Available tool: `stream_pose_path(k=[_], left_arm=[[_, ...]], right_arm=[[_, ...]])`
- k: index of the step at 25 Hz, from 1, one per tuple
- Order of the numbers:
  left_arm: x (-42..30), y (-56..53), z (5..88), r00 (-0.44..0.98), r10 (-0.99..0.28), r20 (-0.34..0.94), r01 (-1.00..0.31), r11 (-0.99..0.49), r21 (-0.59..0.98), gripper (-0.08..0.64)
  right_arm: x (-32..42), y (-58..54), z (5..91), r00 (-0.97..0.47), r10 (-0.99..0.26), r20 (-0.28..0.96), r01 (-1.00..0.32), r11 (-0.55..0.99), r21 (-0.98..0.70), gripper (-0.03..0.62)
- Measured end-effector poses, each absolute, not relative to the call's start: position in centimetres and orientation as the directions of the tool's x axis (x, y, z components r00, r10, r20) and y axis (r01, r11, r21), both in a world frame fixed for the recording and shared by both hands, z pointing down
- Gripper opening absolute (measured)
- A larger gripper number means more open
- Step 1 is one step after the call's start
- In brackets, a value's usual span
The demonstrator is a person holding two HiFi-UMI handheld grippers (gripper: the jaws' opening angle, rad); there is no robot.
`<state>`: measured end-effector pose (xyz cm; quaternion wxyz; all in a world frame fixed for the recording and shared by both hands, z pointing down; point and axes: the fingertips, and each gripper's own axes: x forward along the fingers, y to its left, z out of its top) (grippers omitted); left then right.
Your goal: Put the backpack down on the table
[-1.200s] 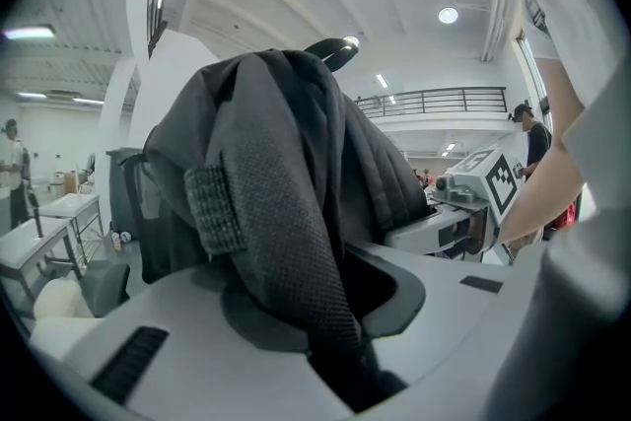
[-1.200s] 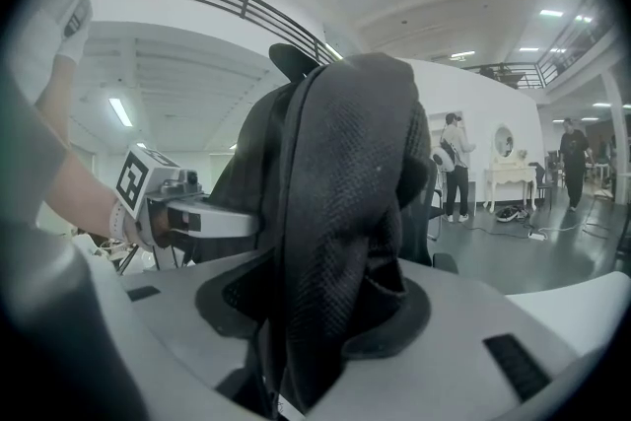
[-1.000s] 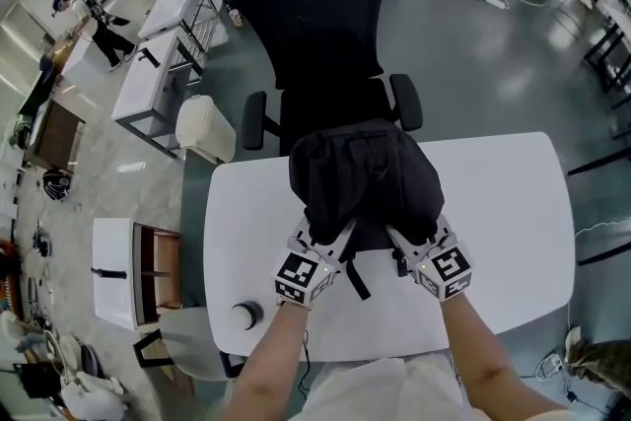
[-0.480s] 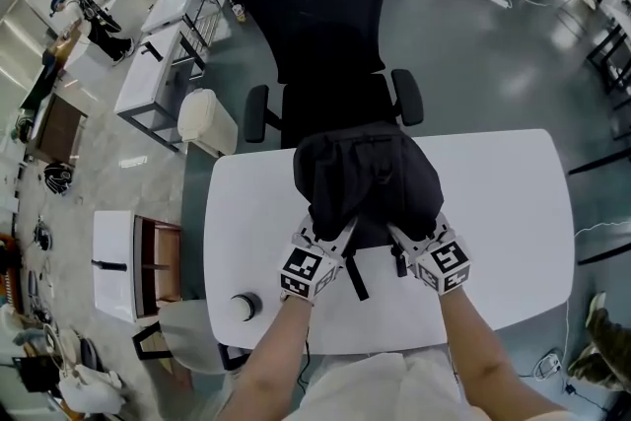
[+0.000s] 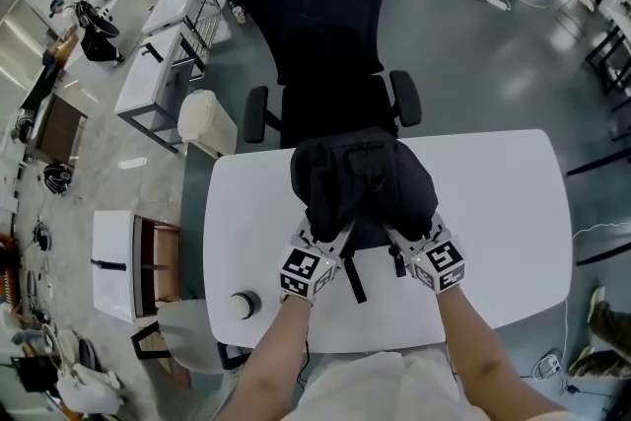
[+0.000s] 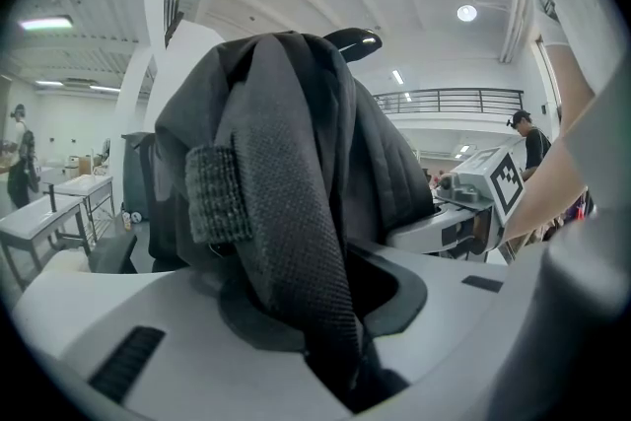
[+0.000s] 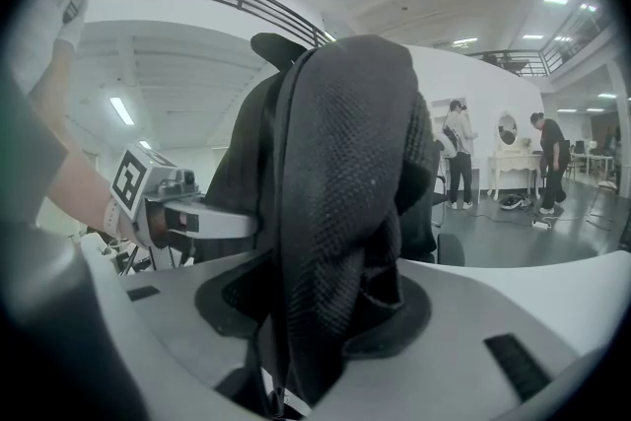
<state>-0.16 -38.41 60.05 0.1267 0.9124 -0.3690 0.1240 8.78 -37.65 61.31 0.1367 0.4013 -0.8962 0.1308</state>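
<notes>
The black backpack [image 5: 363, 177] rests slumped on the white table [image 5: 493, 212], near its far edge. My left gripper [image 5: 333, 234] holds a woven shoulder strap [image 6: 296, 242] at the pack's near left side. Its jaws are opening, and the strap is still pinched between them. My right gripper [image 5: 399, 237] is shut on the mesh strap [image 7: 325, 242] at the near right side. In the left gripper view the backpack [image 6: 286, 113] fills the middle, with the right gripper [image 6: 463, 212] beside it. In the right gripper view the backpack [image 7: 345, 133] rises ahead, and the left gripper [image 7: 177, 212] is at the left.
A black office chair [image 5: 315, 25] stands just beyond the table's far edge, behind the pack. A small round dark object [image 5: 244, 307] sits at the table's near left corner. White desks and a cabinet [image 5: 133, 261] stand to the left, and people stand far back.
The backpack has sunk a little lower onto the table, and the left gripper has come down with it. The right gripper has stayed in place.
</notes>
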Motion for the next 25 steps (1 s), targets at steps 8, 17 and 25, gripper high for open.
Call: stream_pose_path(k=[8, 17, 25], left_arm=[[-0.17, -38.52, 60.52, 0.694, -0.637, 0.336, -0.705, -0.695, 0.141, 0.115], [-0.16, -38.26, 60.69, 0.685, -0.633, 0.361, -0.714, -0.682, 0.158, 0.131], [-0.90, -37.97, 60.91, 0.677, -0.638, 0.367, -0.724, -0.666, 0.178, 0.180]], right_arm=[[8.79, -37.80, 61.51, -0.632, -0.684, 0.363, -0.761, 0.636, -0.126, 0.206], [8.96, -37.63, 61.39, -0.623, -0.678, 0.390, -0.764, 0.634, -0.118, 0.213], [9.01, -37.62, 61.64, -0.601, -0.681, 0.418, -0.778, 0.618, -0.113, 0.254]])
